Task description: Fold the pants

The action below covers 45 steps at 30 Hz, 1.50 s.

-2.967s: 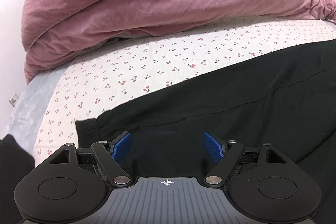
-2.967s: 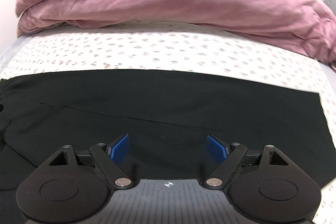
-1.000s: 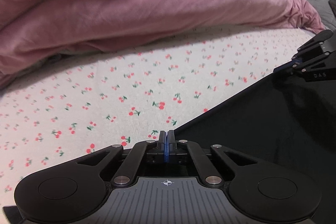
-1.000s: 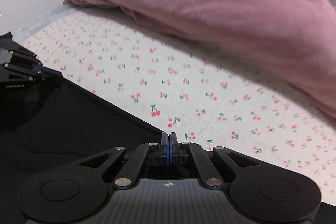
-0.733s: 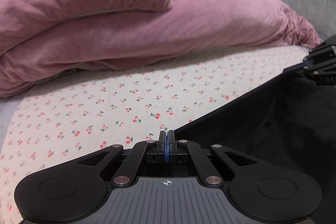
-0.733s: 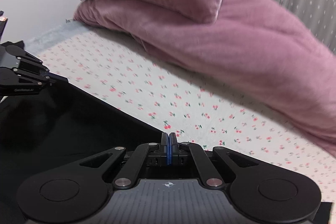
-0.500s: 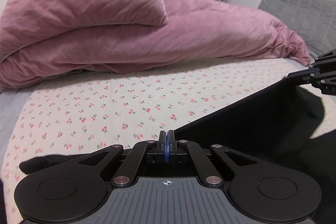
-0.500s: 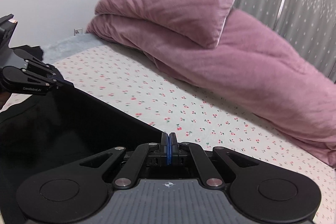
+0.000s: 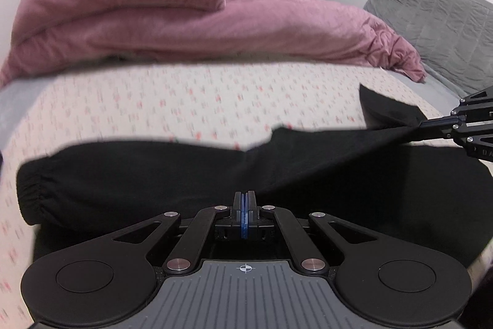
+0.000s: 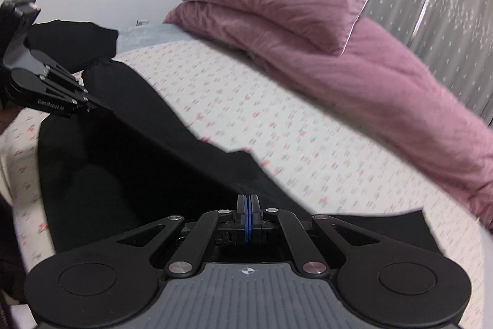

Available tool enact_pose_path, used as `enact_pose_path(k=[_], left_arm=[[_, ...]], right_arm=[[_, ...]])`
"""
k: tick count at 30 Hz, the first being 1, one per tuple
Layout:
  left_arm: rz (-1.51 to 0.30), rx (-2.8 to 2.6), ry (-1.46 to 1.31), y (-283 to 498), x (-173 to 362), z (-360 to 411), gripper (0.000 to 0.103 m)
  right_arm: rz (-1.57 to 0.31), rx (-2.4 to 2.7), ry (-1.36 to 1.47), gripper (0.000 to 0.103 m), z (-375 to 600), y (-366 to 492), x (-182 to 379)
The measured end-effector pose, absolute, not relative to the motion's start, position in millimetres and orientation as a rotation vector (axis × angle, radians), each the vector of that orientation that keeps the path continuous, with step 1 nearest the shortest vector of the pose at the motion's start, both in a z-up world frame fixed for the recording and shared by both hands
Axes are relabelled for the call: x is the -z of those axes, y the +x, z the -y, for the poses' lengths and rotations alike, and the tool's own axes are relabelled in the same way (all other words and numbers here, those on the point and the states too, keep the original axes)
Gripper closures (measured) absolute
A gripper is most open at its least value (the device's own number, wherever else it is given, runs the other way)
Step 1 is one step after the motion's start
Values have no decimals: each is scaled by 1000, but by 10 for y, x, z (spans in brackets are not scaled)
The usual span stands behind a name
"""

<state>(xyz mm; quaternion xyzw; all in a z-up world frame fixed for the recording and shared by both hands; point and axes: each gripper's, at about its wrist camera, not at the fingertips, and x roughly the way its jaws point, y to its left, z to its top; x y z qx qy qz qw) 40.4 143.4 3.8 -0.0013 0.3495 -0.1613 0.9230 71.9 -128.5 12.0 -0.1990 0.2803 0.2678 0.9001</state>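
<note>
Pants [image 9: 148, 171] pinched in both jaws.

Each gripper, the left gripper [image 9: 245, 199] and the right gripper [image 10: 247, 202], is matte black with blue pads, silver pivot screws, round side discs, a ribbed grey plate with a white crosshair at 6 o'clock.

I see soft, even indoor light; the cherry-print sheet [image 9: 185, 100] smears with motion blur, and fisheye corners darken past ten o'clock.
</note>
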Motion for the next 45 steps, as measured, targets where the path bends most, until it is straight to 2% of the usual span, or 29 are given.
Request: enact_pose_path(k=[11,14,16,17,18,19,20,21,22,24,27,30,32,36,42,43,44,45], left_arm=[[-842,342,-128,218,539,-1593,103],[-846,343,-212,176,591,-1706,99],[-826,326,-241,110,583,-1780,98],[-815,313,-244,70,562,-1816,95],[-803,299,-244,30,537,-1852,85],[-790,287,-245,-6,518,-1898,70],[-775,269,-252,-45,498,-1943,60],[-756,243,-263,-81,482,-1993,38],[-736,218,-273,-106,469,-2042,31],[-715,174,-294,-107,441,-2135,31],[-681,126,-375,-90,423,-2300,32],[-636,40,-462,-60,437,-2459,36],[-620,6,-525,-8,466,-2543,43],[-630,-25,-679,86,587,-2710,67],[-641,-55,-749,249,731,-2725,82],[-633,-65,-754,268,734,-2722,89],[-624,-76,-757,282,731,-2715,93],[-613,-84,-757,290,721,-2707,102]], right_arm=[[-828,-599,-378,103,1188,649,628],[-871,-585,-373,101,1146,657,772],[-879,-576,-329,95,1168,669,736],[-884,-572,-297,82,1199,662,701],[-882,-567,-259,69,1242,666,651],[-864,-561,-216,66,1293,661,576],[-840,-547,-189,65,1336,660,504],[-815,-523,-173,64,1369,658,440],[-790,-493,-160,64,1402,664,388],[-752,-431,-130,58,1476,715,330],[-725,-325,-96,57,1553,819,337],[-737,-247,-79,57,1590,931,443],[-741,-201,-70,57,1610,1014,503],[-745,-132,-14,57,1717,1149,558],[-734,-59,1,57,1673,1344,676],[-733,-41,-7,58,1667,1376,695],[-730,-15,-19,64,1672,1418,744],[-731,4,-31,81,1677,1458,784]])
